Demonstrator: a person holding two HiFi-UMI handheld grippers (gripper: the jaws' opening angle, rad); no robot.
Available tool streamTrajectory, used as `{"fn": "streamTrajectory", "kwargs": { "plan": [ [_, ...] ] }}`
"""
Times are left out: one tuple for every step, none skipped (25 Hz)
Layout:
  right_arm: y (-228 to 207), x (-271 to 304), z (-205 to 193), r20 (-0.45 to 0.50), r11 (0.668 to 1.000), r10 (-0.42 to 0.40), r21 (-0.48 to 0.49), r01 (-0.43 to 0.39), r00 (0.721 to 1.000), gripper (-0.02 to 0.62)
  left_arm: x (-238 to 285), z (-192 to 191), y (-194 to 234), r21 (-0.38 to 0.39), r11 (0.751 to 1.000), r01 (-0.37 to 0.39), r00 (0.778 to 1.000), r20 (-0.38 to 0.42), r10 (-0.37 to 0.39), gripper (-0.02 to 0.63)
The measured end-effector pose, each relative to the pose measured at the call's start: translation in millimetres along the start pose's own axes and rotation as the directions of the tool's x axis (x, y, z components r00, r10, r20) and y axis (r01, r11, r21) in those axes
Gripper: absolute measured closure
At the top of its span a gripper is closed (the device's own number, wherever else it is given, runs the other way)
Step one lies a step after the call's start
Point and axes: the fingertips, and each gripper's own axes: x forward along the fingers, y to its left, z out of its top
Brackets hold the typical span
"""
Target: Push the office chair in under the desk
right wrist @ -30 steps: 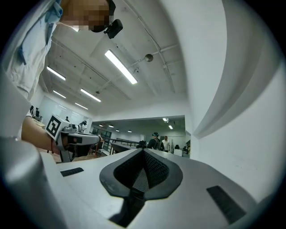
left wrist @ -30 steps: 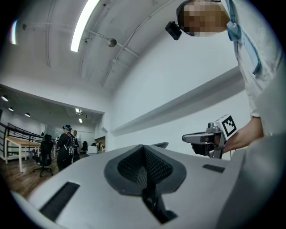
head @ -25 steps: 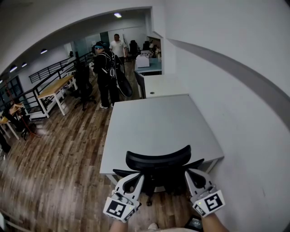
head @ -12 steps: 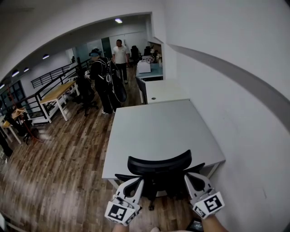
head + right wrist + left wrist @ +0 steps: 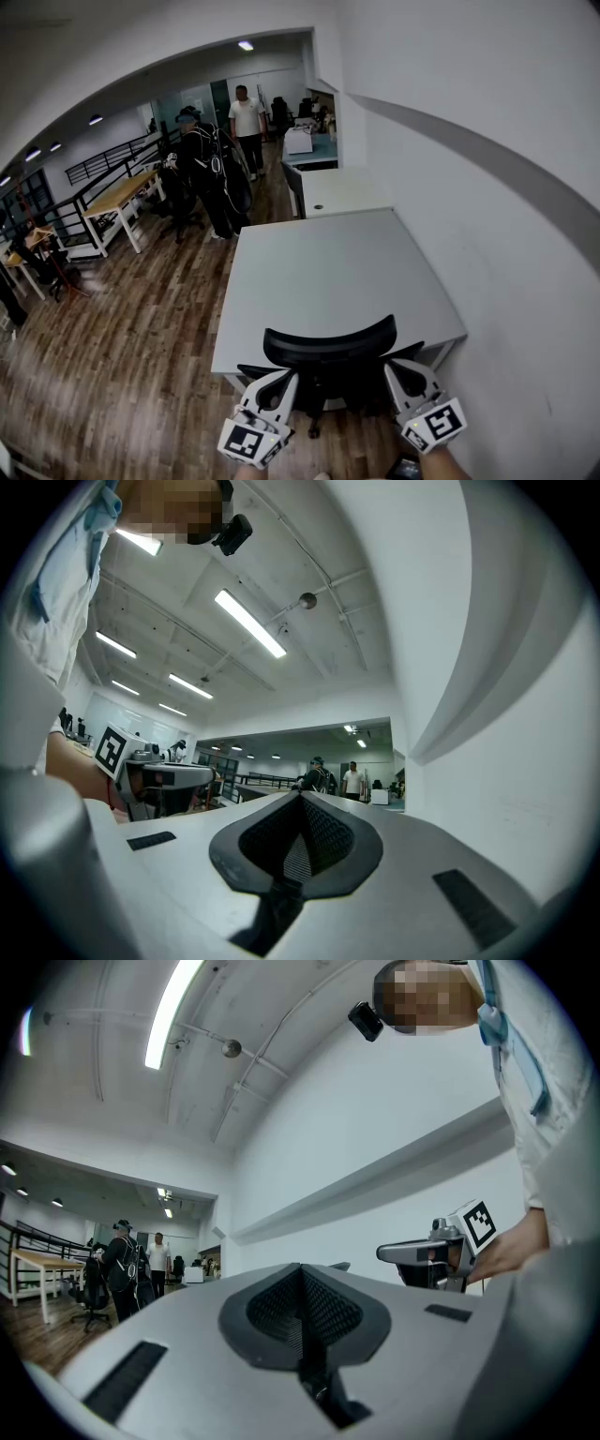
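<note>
Wood-plank floor (image 5: pixel 122 337) covers the room. A white wall (image 5: pixel 506 300) with a grey band (image 5: pixel 469 145) runs along the right, and a small white table (image 5: pixel 342 190) stands against it. Farther back, a person in dark clothing (image 5: pixel 202 169) stands near a person in a white shirt (image 5: pixel 248 117). At left, a wooden-topped table (image 5: pixel 117 195) stands beside a black railing (image 5: pixel 98 155).

Quick headcount from where you're standing. One office chair (image 5: pixel 328 342) right in front of you. Two claws in your hands: left claw (image 5: pixel 280 378) and right claw (image 5: pixel 395 369), one marker cube on each. You've got three tabletops in a row along the wall: the gray tabletop (image 5: pixel 328 267), the white tabletop (image 5: pixel 343 190) behind it and a teal tabletop (image 5: pixel 315 148) further back. One long wooden table (image 5: pixel 116 194) sits off to the left. Two people are down the room: a person in dark clothes (image 5: pixel 202 161) and a person in a white shirt (image 5: pixel 247 116).
</note>
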Motion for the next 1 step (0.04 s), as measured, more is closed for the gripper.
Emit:
{"fn": "streamTrajectory", "kwargs": {
  "plan": [
    [-2.2,-0.2,0.8,0.002,1.0,0.0,-0.001,0.0,1.0,0.563,1.2,0.4,-0.4,0.001,1.0,-0.001,1.0,0.0,0.001,0.604]
  ]
}}
